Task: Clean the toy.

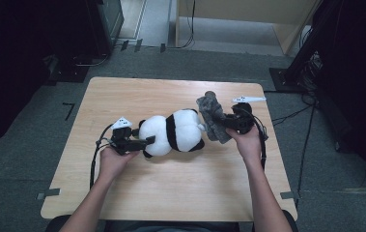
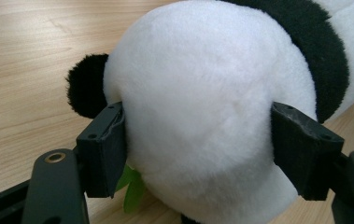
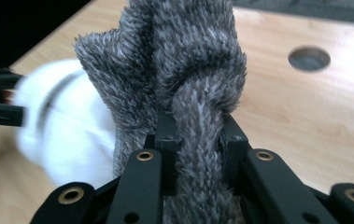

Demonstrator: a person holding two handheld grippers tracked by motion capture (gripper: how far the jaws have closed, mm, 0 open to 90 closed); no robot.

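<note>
left claw point(image 2: 198, 149): jaws set wide, pads pressing both sides of the panda plush's point(image 2: 212, 116) white head, gripping it
left claw place: at the head end of the panda plush, level with the bench point(image 1: 171, 193); person's left hand point(image 1: 113, 162) behind it
right claw point(image 3: 197, 135): clamped tight on a narrow fold of the grey plush point(image 3: 184, 65), fabric bunched between the jaws
right claw place: just past the rear end of the panda plush in the high view, right hand point(image 1: 248, 142) holding it
grey plush place: hanging from the right claw point(image 1: 229, 123), touching or just beside the panda plush's rear; cannot tell if it rests on the bench
panda plush place: lying lengthwise near bench centre point(image 1: 173, 131), head toward the left claw point(image 1: 139, 142), black band around the middle
green bit point(image 2: 130, 186): under the panda plush's head, beside the left jaw, too little visible to name
round hole point(image 3: 309, 58): in the bench top, well apart from the panda plush, beyond the grey plush
</note>
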